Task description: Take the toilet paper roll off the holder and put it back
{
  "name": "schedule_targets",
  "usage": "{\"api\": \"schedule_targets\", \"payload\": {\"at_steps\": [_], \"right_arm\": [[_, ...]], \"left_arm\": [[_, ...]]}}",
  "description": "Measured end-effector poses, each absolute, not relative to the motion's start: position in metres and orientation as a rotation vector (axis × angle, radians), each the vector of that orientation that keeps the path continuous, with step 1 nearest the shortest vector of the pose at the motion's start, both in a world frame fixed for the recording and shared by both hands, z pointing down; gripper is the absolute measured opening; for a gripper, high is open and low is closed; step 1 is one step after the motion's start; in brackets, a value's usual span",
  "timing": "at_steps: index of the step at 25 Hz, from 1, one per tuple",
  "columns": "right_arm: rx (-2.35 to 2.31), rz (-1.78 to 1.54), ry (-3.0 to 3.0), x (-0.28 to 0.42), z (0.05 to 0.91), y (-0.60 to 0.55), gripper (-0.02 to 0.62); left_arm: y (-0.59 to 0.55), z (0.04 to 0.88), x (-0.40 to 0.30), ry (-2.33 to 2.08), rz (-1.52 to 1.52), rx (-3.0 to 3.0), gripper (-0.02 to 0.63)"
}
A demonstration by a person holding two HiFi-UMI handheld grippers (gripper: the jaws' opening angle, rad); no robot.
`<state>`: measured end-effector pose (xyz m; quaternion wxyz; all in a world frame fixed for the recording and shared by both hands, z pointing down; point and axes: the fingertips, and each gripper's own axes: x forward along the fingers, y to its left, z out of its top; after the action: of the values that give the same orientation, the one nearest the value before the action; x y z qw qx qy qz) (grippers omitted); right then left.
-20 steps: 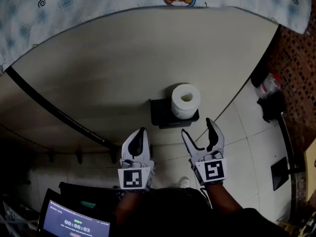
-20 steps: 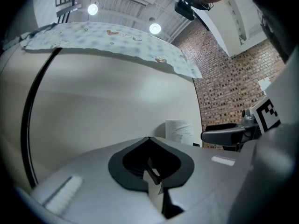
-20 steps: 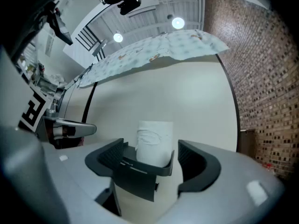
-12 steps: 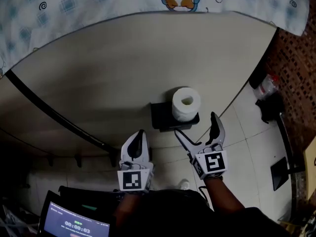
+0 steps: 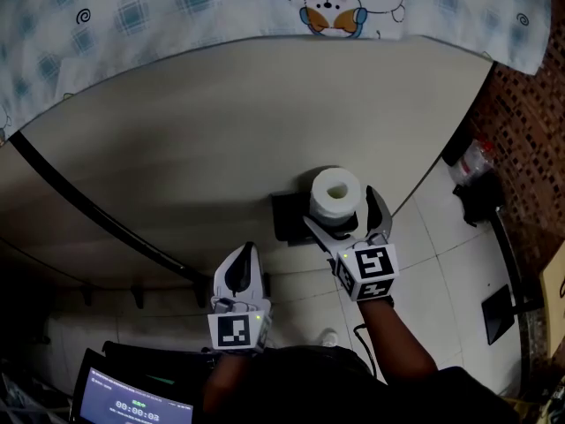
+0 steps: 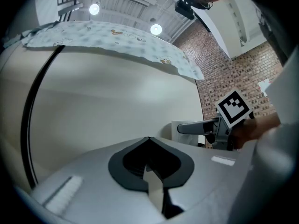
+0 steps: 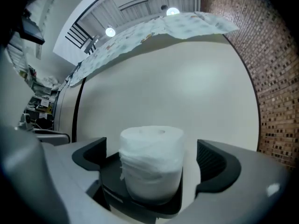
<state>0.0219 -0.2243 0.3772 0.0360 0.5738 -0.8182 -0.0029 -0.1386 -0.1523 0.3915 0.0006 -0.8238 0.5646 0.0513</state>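
Note:
A white toilet paper roll (image 5: 336,192) stands upright on a black holder (image 5: 287,220) fixed to the pale wall. My right gripper (image 5: 342,210) is open, with one jaw on each side of the roll. In the right gripper view the roll (image 7: 152,164) sits between the two dark fingers (image 7: 91,154) with a gap on both sides, above the holder's tray (image 7: 111,178). My left gripper (image 5: 246,251) hangs lower left of the holder, shut and empty. In the left gripper view its jaws (image 6: 148,140) meet at a point, and the right gripper's marker cube (image 6: 233,107) shows at the right.
A patterned cloth (image 5: 177,7) drapes over the top of the wall. A black pipe (image 5: 88,197) runs diagonally across the wall to the left. A brick wall (image 5: 530,122) and dark objects (image 5: 481,193) stand at the right over floor tiles. A laptop screen (image 5: 132,405) glows at bottom left.
My right gripper has moved forward and up from below the holder until its open jaws stand on either side of the roll. The left gripper has hardly shifted.

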Motion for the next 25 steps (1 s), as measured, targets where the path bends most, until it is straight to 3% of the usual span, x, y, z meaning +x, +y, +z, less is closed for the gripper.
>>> {"api": "schedule_targets", "payload": {"at_steps": [25], "right_arm": [[1.675, 0.009, -2.432, 0.009, 0.389, -0.258, 0.577]], "left_arm": [[-0.154, 0.400, -0.159, 1.824, 0.138, -2.569, 0.017]]}}
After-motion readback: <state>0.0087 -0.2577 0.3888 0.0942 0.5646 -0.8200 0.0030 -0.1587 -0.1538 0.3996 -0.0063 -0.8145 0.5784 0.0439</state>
